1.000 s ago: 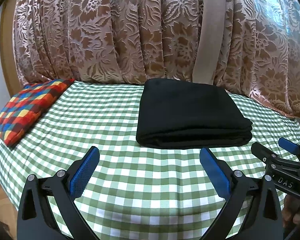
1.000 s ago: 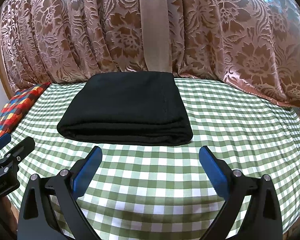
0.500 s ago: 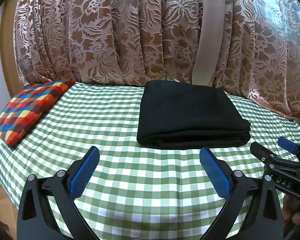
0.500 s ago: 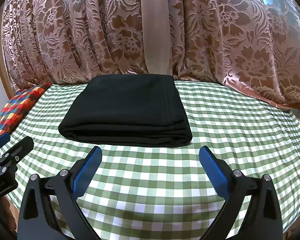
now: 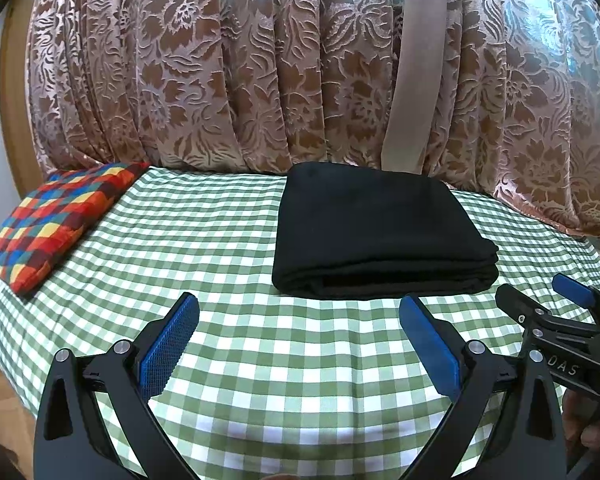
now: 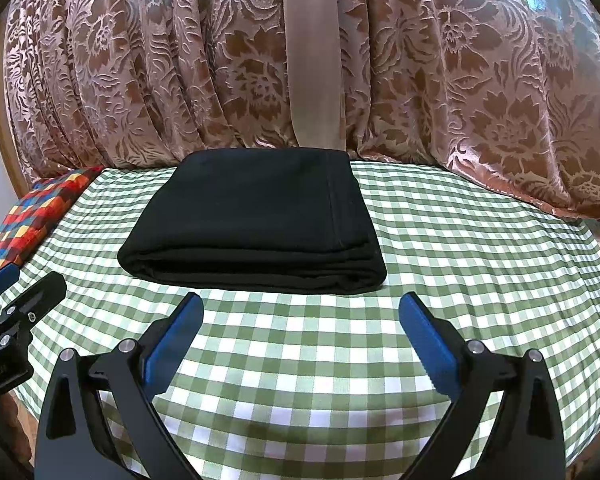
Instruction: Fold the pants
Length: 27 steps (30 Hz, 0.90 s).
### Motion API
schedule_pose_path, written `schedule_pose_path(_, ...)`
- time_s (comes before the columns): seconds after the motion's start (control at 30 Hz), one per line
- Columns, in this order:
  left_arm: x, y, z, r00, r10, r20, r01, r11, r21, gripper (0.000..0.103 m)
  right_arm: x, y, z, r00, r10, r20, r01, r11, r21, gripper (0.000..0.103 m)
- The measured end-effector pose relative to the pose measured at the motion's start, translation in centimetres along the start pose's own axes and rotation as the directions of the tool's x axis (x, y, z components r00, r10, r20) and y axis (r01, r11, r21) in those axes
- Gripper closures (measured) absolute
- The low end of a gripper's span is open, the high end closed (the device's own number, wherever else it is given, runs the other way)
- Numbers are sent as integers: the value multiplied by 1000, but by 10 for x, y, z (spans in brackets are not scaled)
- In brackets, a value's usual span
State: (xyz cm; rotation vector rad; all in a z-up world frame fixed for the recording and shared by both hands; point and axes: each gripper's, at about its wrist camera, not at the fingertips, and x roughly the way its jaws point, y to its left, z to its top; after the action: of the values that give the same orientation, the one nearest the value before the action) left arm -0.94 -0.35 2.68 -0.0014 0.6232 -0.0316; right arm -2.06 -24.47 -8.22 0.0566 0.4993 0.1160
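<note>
Ahead of both sets of jaws, past their tips and apart from them: the pants [image 5: 380, 236], black, lying as a flat stacked rectangle on the green-checked tabletop [image 5: 260, 360], far edge against the floral curtain [image 5: 260, 80].

Left gripper [image 5: 299, 344]: jaws spread wide, nothing between them, only bare check cloth beneath. The pants sit beyond and slightly to the right of its gap.

Right gripper [image 6: 300, 342]: jaws likewise wide and empty. The pants [image 6: 256, 220] sit beyond and slightly left of its gap.

Off to the far left of the jaws: a multicoloured checked cushion [image 5: 56, 224], well apart from the pants.

Progress, as judged: folding looks complete. Several layers show along the near edge, the corners are squared, and no leg or waistband trails loose. Nothing obvious is left except perhaps a final tidy.

Hard to make out: the fabric is so dark that seams, waistband and the number of folds cannot be counted. The far edge merges with the curtain's shadow. The tabletop's near rim is cut off by the gripper frames.
</note>
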Motion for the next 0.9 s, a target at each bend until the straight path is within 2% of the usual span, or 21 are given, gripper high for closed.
schedule_pose_path(0.67,3,1,-1,1000,-2,-2,2,1000,4,4,10,-2,-1,1000,5,-15,-5,1000,-12,4)
schedule_pose_path(0.8,8,2,-2,1000,-9,-12,9,1000,0,4,14,-11,-1,1000,5,-27,-5,1000,0,4)
schedule_pose_path(0.9,20,5,-4,998,-10,-60,9,1000,-6,4,19,-28,0,999,-25,-43,27,999,34,4)
